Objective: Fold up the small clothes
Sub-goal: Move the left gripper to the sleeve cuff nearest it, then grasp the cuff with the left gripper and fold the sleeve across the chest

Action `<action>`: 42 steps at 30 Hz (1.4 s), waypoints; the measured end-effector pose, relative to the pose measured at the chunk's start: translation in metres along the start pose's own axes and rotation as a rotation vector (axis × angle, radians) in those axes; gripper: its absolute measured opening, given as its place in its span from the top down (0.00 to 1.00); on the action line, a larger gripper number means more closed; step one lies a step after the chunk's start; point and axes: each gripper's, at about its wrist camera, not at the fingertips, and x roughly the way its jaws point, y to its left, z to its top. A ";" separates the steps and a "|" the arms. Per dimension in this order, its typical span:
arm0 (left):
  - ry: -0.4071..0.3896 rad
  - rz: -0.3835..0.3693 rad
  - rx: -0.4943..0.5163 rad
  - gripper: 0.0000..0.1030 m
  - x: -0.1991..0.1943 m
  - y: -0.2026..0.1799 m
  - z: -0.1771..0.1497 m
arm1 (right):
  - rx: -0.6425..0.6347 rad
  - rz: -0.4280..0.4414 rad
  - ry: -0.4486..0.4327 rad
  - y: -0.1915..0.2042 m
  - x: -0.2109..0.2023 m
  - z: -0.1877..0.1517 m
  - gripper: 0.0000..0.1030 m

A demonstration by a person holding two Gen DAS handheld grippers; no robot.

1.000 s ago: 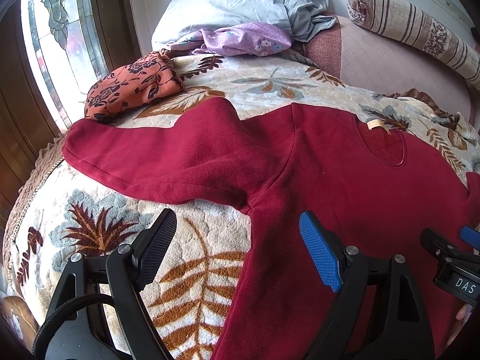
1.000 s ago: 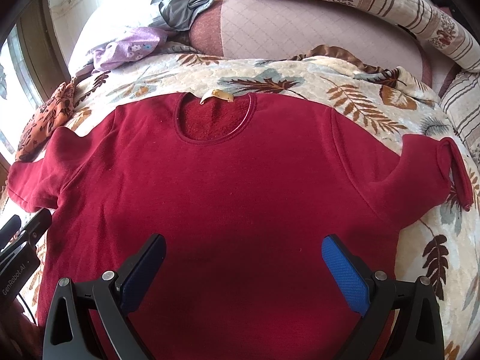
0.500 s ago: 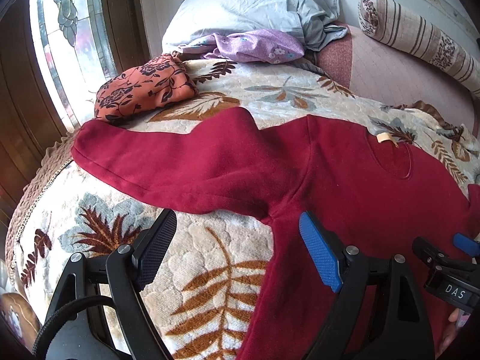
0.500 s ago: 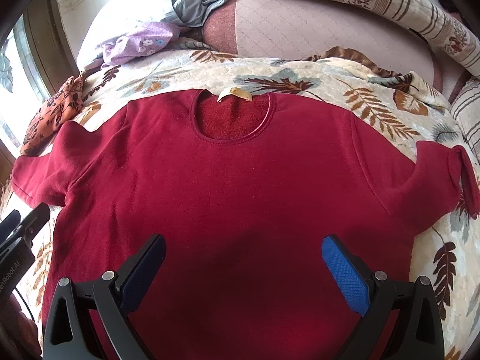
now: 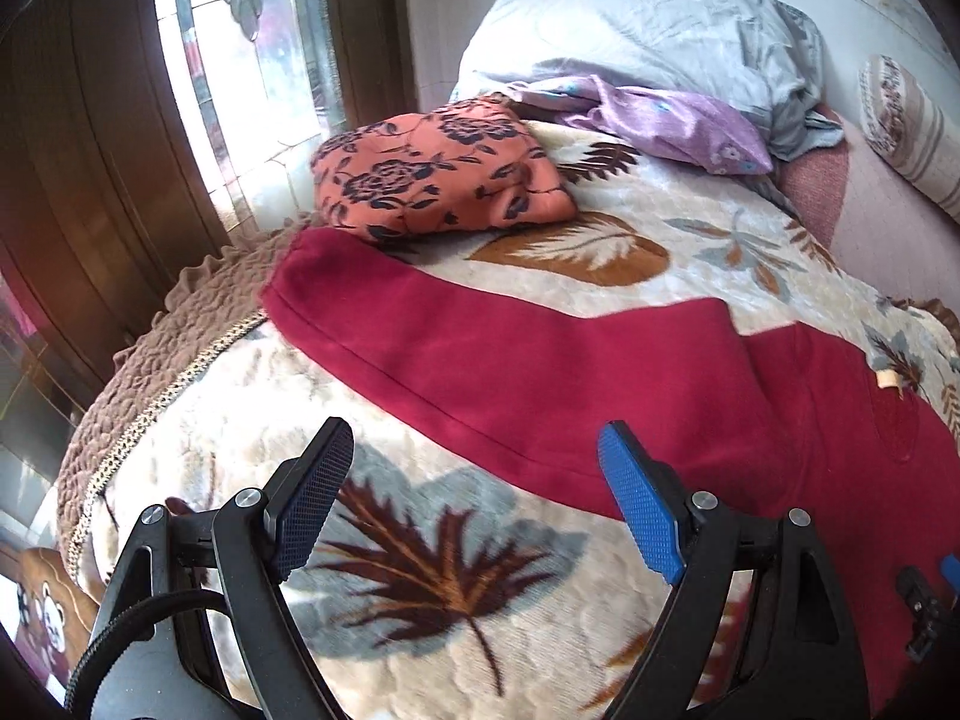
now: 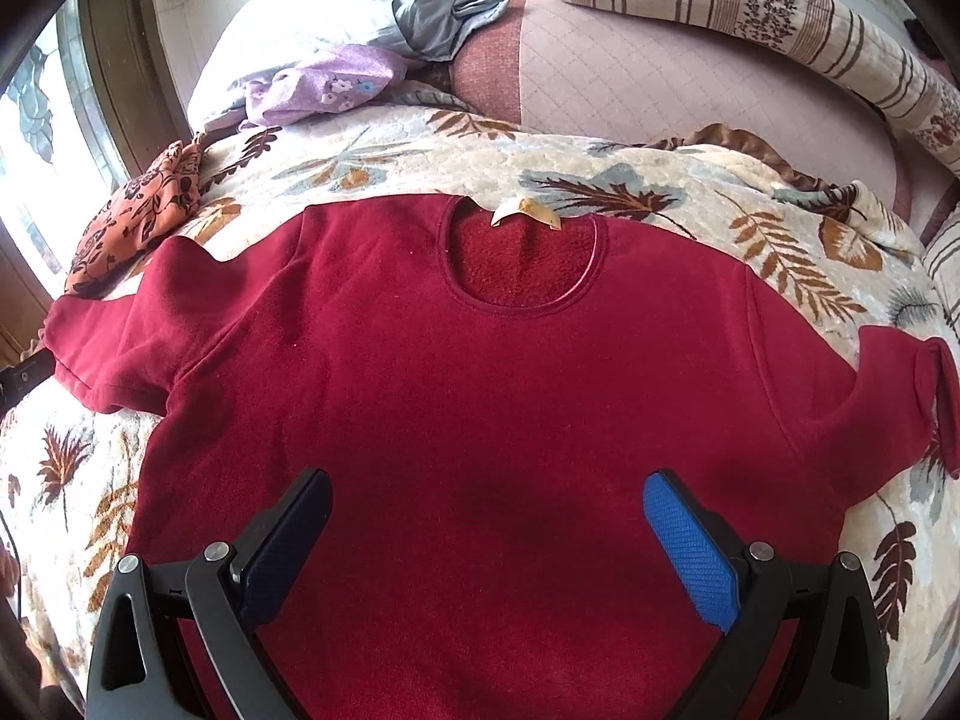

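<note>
A dark red fleece sweater (image 6: 480, 372) lies flat and face up on the leaf-patterned blanket, neck hole and tag (image 6: 527, 215) at the far side. Its left sleeve (image 5: 480, 360) stretches toward the bed's left edge; the right sleeve (image 6: 900, 402) ends in a turned-back cuff. My left gripper (image 5: 474, 498) is open, hovering over the blanket just in front of the left sleeve. Over the sweater's lower body my right gripper (image 6: 486, 531) is open and holds nothing. The hem is hidden below both views.
A folded orange floral garment (image 5: 438, 174) sits by the sleeve end near the window (image 5: 252, 60). A purple cloth (image 5: 666, 114), grey pillow (image 5: 630, 30) and striped bolster (image 6: 750, 6) line the back. The bed's frilled left edge (image 5: 180, 330) drops off close by.
My left gripper has swung left, from over the sweater's armpit and side to the blanket in front of the left sleeve. The right gripper has drawn back slightly; the sweater has not moved.
</note>
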 end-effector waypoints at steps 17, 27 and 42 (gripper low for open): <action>0.160 0.011 -0.311 0.38 0.125 0.105 0.044 | 0.005 0.016 0.043 -0.001 0.012 -0.003 0.00; 0.098 -0.071 -0.280 0.91 0.121 0.108 0.060 | 0.030 0.010 0.056 -0.011 0.017 -0.003 0.00; -0.086 -0.498 0.086 0.91 -0.057 -0.095 0.061 | 0.095 -0.001 -0.003 -0.049 -0.011 -0.002 0.00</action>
